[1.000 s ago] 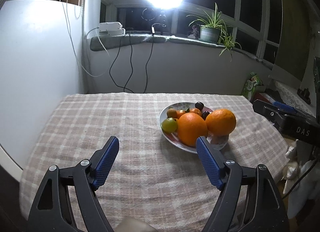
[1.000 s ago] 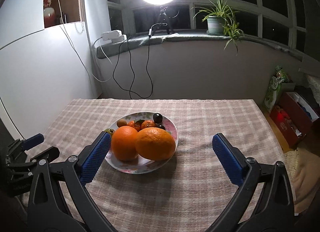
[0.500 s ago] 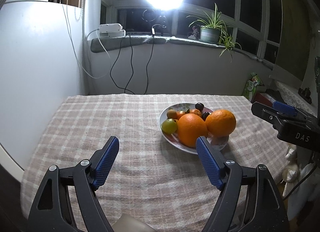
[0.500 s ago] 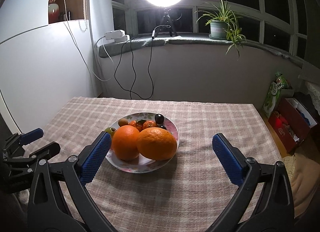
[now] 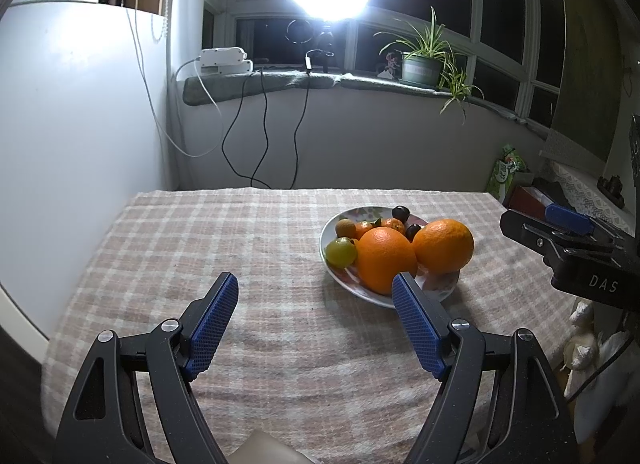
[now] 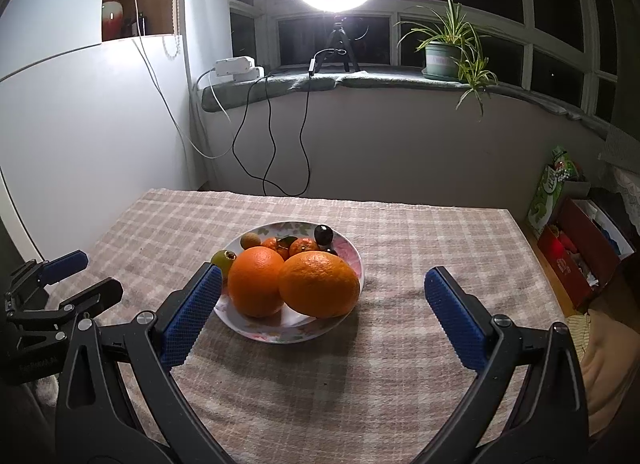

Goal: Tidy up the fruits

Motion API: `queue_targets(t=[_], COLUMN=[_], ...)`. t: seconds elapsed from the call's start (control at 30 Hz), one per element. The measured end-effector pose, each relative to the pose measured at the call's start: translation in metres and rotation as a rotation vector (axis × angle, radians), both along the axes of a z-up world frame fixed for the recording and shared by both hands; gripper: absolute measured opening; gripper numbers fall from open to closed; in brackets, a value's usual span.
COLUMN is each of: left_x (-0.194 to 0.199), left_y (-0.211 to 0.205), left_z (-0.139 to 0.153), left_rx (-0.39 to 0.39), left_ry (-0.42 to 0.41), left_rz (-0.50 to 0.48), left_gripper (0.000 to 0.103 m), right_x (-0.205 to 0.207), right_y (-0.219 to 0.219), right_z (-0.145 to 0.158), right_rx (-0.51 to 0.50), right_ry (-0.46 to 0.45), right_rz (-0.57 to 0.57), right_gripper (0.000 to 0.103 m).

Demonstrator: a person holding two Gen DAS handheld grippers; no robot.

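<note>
Right now you hold both tools spread wide and empty above the checked cloth: the left gripper near the table's left side, the right gripper directly facing the plate. Judging by this, all the fruit already sits on the plate, so the sorting looks finished or nearly so; any next move would be a careful nudge. Nearest lie two big oranges, the right one overhanging the rim. Behind them, a green fruit, small mandarins and dark fruit are partly hidden and hard to name.
</note>
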State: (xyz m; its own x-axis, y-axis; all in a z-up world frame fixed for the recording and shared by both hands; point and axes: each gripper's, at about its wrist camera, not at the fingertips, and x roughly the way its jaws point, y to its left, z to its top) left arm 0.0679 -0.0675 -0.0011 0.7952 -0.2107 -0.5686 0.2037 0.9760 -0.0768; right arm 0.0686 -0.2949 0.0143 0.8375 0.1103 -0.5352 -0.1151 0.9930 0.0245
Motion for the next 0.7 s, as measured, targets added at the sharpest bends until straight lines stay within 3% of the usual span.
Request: queue_targets(t=[0.7], left_x=[-0.0013], left_y=[-0.0012], left_z=[0.0006], left_rx=[-0.005], left_ry=[0.000], left_rz=[-0.006], left_gripper=[0.079], right_x=[0.0005], right_y=[-0.0006], right_z=[-0.0038], right_rx=[0.002], right_ry=[0.008], right_rz=[0.007], right_gripper=[0.103])
